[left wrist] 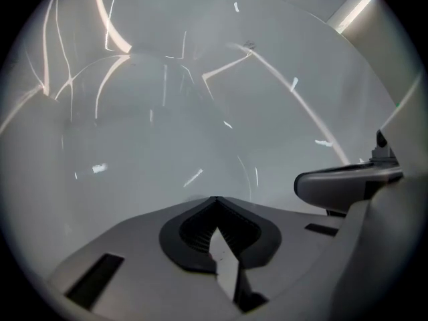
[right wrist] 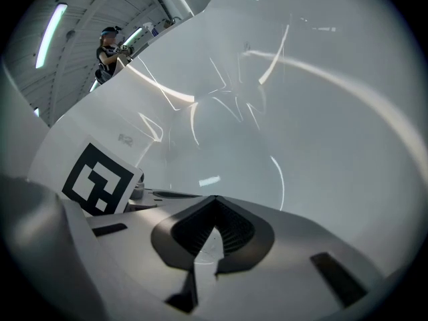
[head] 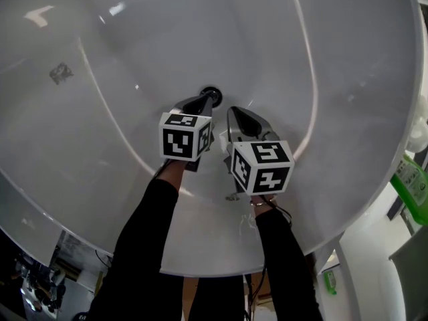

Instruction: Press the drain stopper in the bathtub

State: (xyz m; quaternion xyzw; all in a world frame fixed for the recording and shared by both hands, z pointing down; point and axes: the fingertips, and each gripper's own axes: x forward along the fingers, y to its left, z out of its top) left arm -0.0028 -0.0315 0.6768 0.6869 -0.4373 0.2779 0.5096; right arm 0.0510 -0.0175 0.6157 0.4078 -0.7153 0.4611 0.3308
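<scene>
One drain stopper (head: pixel 215 90) at left gripper (head: pixel 206 101) tip

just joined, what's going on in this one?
A person reaches into a white bathtub with a gripper in each hand. The left gripper, jaws together and holding nothing, has its tip at the dark drain stopper on the tub floor; whether it is actually pressing it cannot be told. The right gripper, also shut and holding nothing, hangs beside it.
</scene>
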